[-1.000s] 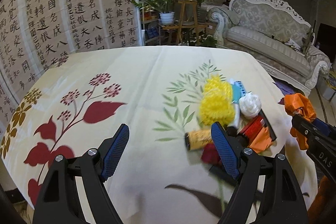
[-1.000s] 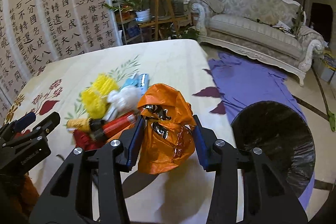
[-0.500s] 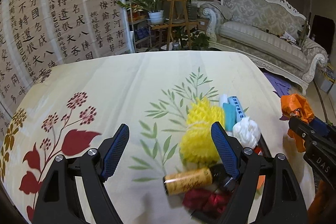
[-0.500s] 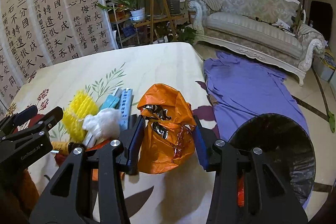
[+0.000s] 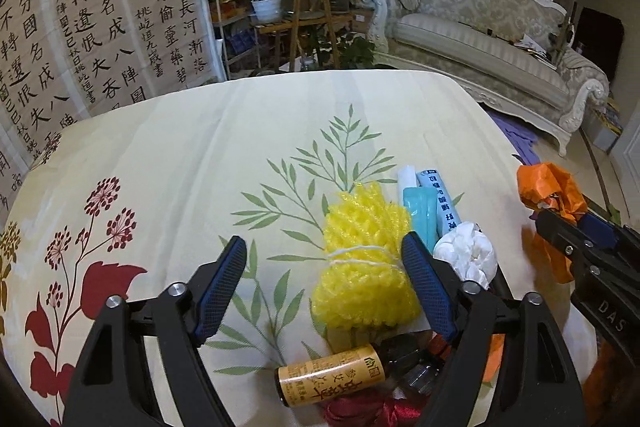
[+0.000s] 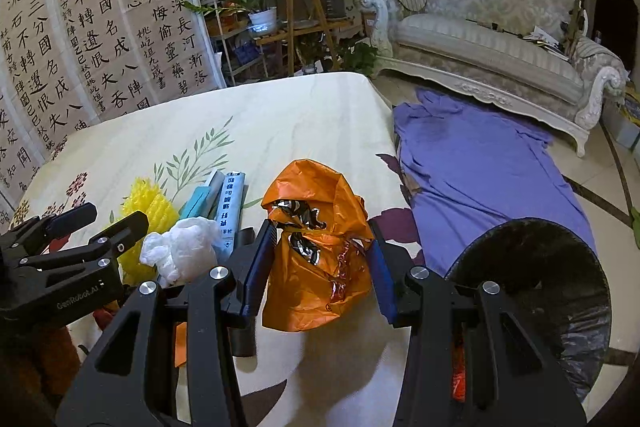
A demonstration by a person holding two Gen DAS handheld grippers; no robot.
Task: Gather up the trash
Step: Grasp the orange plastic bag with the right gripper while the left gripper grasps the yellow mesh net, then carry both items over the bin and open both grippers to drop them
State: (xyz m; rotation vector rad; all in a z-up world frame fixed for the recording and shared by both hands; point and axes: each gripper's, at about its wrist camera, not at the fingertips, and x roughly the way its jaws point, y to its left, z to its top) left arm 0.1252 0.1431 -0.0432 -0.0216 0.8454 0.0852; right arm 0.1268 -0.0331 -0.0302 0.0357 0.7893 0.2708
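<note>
My right gripper (image 6: 318,267) is shut on a crumpled orange plastic bag (image 6: 320,251) and holds it above the table's right edge; the bag also shows in the left wrist view (image 5: 550,199). A black-lined trash bin (image 6: 532,291) stands on the floor to the right of it. My left gripper (image 5: 324,283) is open above a trash pile: a yellow foam net (image 5: 364,267), a white crumpled tissue (image 5: 466,255), blue and teal tubes (image 5: 430,203), an orange-labelled bottle (image 5: 332,381) and red scraps (image 5: 360,415).
The table wears a cream floral cloth (image 5: 180,167). A purple cloth (image 6: 480,163) lies on the floor by the table's right edge. A white sofa (image 6: 500,39), plant stands (image 6: 304,7) and a calligraphy screen (image 6: 80,27) stand behind.
My left gripper has moved right and forward, so the yellow net now lies between its fingers. My right gripper has carried the orange bag rightward, closer to the bin.
</note>
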